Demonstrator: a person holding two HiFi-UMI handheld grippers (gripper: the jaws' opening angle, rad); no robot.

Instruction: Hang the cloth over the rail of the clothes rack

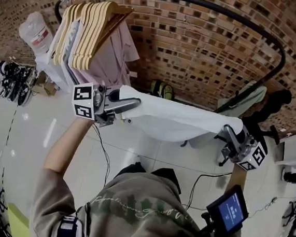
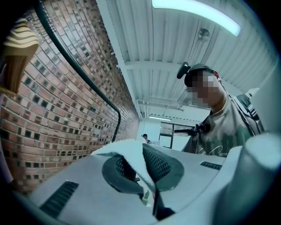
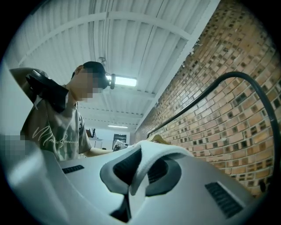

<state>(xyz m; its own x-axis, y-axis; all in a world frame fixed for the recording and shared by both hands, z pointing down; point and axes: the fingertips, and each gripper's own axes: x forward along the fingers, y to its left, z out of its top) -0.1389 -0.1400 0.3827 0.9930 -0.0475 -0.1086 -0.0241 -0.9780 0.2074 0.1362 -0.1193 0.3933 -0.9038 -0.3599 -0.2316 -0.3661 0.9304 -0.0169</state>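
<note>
A white cloth [image 1: 174, 119] is stretched between my two grippers in the head view, below the black curved rail [image 1: 201, 1] of the clothes rack. My left gripper [image 1: 134, 102] is shut on the cloth's left corner, and the cloth [image 2: 131, 159] is pinched between its dark pads [image 2: 160, 165]. My right gripper [image 1: 229, 132] is shut on the right corner; in the right gripper view the cloth [image 3: 151, 154] folds over between the pads [image 3: 127, 169]. The rail [image 2: 79, 66] runs up left in the left gripper view, and the rail [image 3: 219, 85] arcs at the right in the right gripper view.
Several wooden hangers [image 1: 91, 29] with pale garments [image 1: 107, 59] crowd the rail's left end. A brick wall [image 1: 196, 47] stands behind the rack. Another garment [image 1: 246, 96] hangs at the right. Shoes [image 1: 14, 79] lie on the floor at left; cables [image 1: 102, 158] run over the tiles.
</note>
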